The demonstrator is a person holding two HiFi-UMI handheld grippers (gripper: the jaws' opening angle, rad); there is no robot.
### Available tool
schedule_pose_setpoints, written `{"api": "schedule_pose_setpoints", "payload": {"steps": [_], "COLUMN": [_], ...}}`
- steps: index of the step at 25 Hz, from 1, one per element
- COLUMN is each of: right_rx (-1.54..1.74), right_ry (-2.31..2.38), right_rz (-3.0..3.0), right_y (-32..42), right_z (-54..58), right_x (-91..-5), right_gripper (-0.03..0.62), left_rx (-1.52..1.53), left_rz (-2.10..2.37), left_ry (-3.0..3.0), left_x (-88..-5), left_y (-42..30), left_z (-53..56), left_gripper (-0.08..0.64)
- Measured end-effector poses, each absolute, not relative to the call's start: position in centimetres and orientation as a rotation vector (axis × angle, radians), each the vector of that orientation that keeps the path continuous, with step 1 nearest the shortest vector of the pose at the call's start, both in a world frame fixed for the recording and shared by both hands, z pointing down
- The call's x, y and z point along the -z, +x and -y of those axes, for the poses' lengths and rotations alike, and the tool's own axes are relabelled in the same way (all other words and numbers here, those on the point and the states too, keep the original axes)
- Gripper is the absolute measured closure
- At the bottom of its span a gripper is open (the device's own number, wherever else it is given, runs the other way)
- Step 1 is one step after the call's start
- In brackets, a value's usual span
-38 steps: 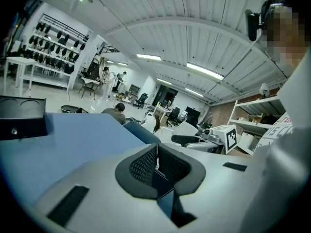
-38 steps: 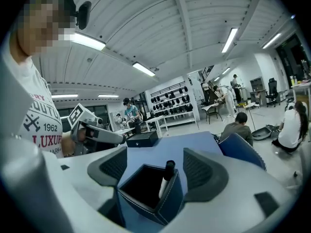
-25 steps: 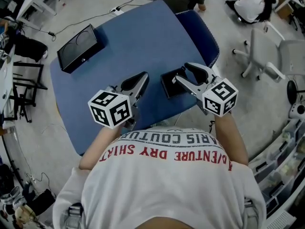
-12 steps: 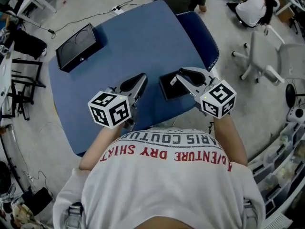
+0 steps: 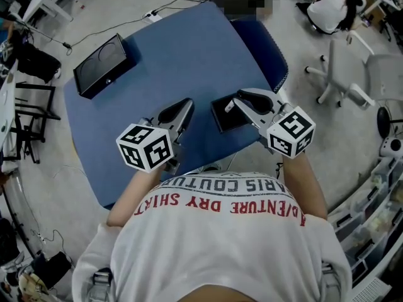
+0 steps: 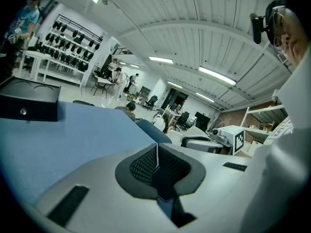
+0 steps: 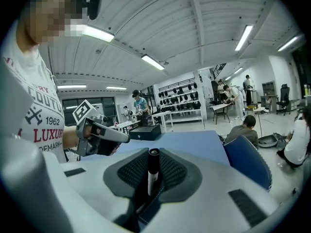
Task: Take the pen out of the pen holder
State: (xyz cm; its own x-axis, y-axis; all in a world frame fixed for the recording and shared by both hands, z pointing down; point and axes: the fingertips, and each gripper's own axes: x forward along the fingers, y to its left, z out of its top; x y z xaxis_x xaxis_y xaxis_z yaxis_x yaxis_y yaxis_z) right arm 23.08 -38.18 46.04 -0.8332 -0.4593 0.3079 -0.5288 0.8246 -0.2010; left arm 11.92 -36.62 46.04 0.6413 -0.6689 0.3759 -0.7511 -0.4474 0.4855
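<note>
Right tool (image 5: 233, 104) has narrowed, seemingly pinching the pen (image 7: 152, 174) between its pads (image 7: 173, 171); left tool (image 6: 156, 152) pressed together.

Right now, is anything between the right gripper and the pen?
No. The pen stands between the jaws of the right gripper, pads pressed on it. Nothing visible above blocks lifting it clear of the pen holder.

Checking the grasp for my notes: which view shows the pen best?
The right gripper view: the pen stands clamped in the right gripper. The head view hides it behind that gripper, over the pen holder; the left gripper view shows no pen.
</note>
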Motion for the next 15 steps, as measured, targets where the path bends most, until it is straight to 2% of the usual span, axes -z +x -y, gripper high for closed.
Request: {"api": "schedule_pose_setpoints", "payload": {"steps": [15], "right_rx": [-0.224], "right_ry": [1.015], "right_rz": [2.731], "right_y": [24.2], "right_z": [34.9], "right_x": [-40.2], "right_gripper": [0.515], "left_rx": [-0.155], "left_rz": [1.028], "left_ry": [2.286], "left_x": [-43.5], "left_y": [10.7], "left_z": [31.9], "left_gripper": [0.528]}}
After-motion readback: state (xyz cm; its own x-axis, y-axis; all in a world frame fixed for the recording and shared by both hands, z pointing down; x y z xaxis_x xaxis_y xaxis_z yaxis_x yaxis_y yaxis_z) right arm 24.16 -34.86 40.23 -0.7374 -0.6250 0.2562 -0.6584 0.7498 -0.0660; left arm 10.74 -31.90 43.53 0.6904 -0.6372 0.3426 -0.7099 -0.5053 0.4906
